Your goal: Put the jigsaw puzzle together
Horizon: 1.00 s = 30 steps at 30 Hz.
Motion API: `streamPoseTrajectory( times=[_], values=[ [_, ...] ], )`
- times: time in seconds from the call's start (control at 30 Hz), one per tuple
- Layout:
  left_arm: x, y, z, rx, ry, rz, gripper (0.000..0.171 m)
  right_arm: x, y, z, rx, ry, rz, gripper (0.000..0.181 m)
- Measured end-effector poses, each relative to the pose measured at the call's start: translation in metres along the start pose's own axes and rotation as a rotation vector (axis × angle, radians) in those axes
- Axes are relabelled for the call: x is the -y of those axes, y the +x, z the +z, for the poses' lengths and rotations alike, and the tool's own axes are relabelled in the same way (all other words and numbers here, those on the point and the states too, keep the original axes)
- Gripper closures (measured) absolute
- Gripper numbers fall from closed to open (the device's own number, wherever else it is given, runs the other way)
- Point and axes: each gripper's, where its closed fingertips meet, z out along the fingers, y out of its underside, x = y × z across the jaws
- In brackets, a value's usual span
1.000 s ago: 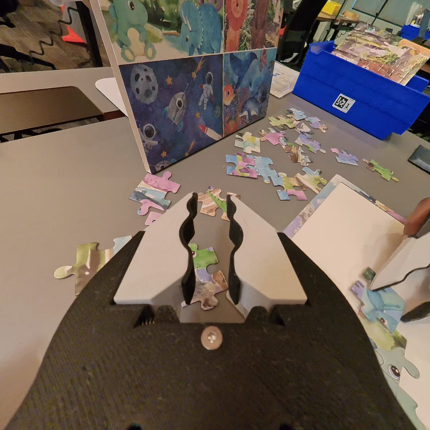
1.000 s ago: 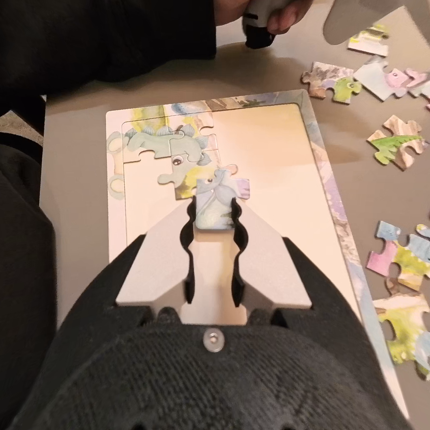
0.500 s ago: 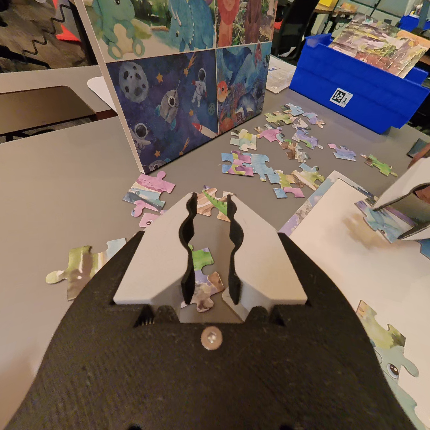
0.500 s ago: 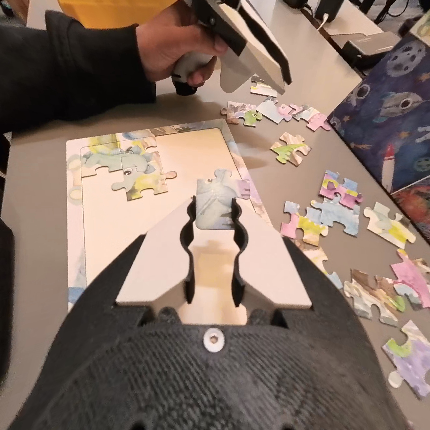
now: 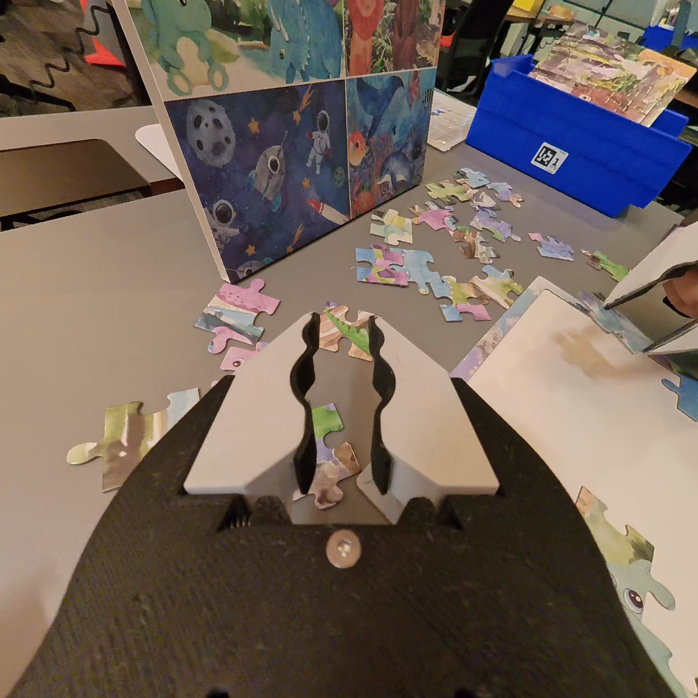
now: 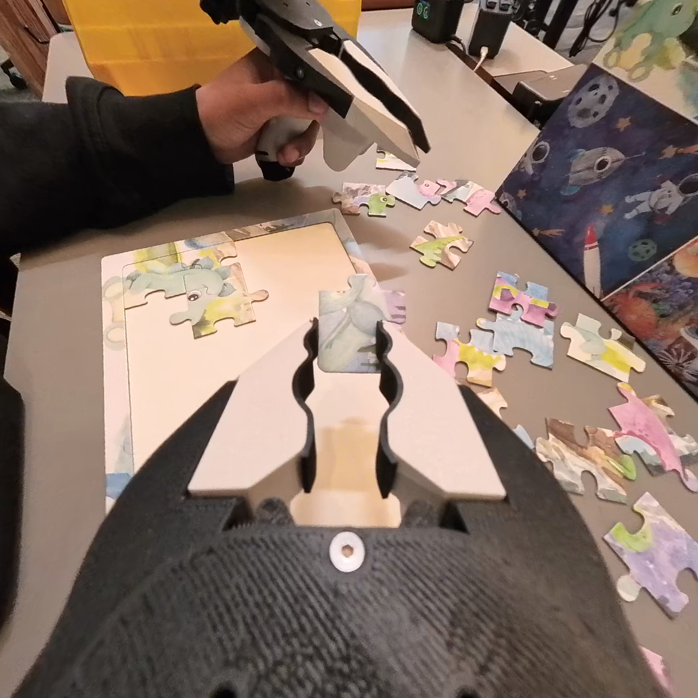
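Observation:
My right gripper [image 6: 346, 323] is shut on a pale blue puzzle piece [image 6: 351, 302] and holds it above the right edge of the white puzzle tray [image 6: 151, 377]. A few joined pieces [image 6: 196, 291] sit in the tray's far left corner. My left gripper [image 5: 342, 319] is open and empty, above a green and purple piece [image 5: 328, 423] lying on the grey table. A green dinosaur piece [image 5: 347, 332] lies just past its tips. In the left wrist view the right gripper [image 5: 627, 328] shows at the right edge with the blue piece [image 5: 612, 321]. In the right wrist view a hand holds the left gripper [image 6: 417, 153] in the air.
Several loose pieces [image 5: 434, 264] lie scattered right of the tray [image 6: 510, 332]. An upright picture box [image 5: 283, 170] stands behind them. A blue bin [image 5: 566, 151] holding a puzzle board is at the back right. A yellow box [image 6: 151, 45] and black devices [image 6: 487, 34] stand beyond the tray. Some 15 cm of space lies between my two pairs of fingers.
My right gripper has lifted the blue piece away from the joined pieces and carried it toward the tray's right edge. The left gripper has hardly moved.

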Motion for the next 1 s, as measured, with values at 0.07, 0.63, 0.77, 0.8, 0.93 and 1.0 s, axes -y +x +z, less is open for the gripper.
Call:
streamPoseTrajectory(
  times=[0.07,0.63,0.77,0.8,0.93,1.0],
  values=[
    [0.0002,0.0,-0.0001,-0.001,0.001,-0.002,0.148,-0.0002,-0.0008,0.0008,-0.003,-0.003,-0.01,0.153],
    [-0.0003,0.003,0.0013,-0.007,-0.004,0.006,0.147,0.0014,-0.0007,0.0002,-0.002,0.007,-0.006,0.153],
    [-0.0004,0.0031,0.0014,-0.007,-0.005,0.006,0.147,0.0014,-0.0004,0.0002,-0.004,0.007,-0.006,0.153],
    [-0.0003,0.003,0.0013,-0.008,-0.004,0.005,0.147,0.0014,-0.0002,0.0001,-0.004,0.007,-0.006,0.153],
    [-0.0004,0.003,0.0015,-0.008,-0.004,0.005,0.147,0.0018,0.0014,-0.0008,-0.012,0.008,-0.009,0.153],
    [-0.0007,0.003,0.0015,-0.008,-0.006,0.005,0.147,0.0013,0.0064,-0.0035,-0.036,0.006,-0.013,0.152]
  ],
)
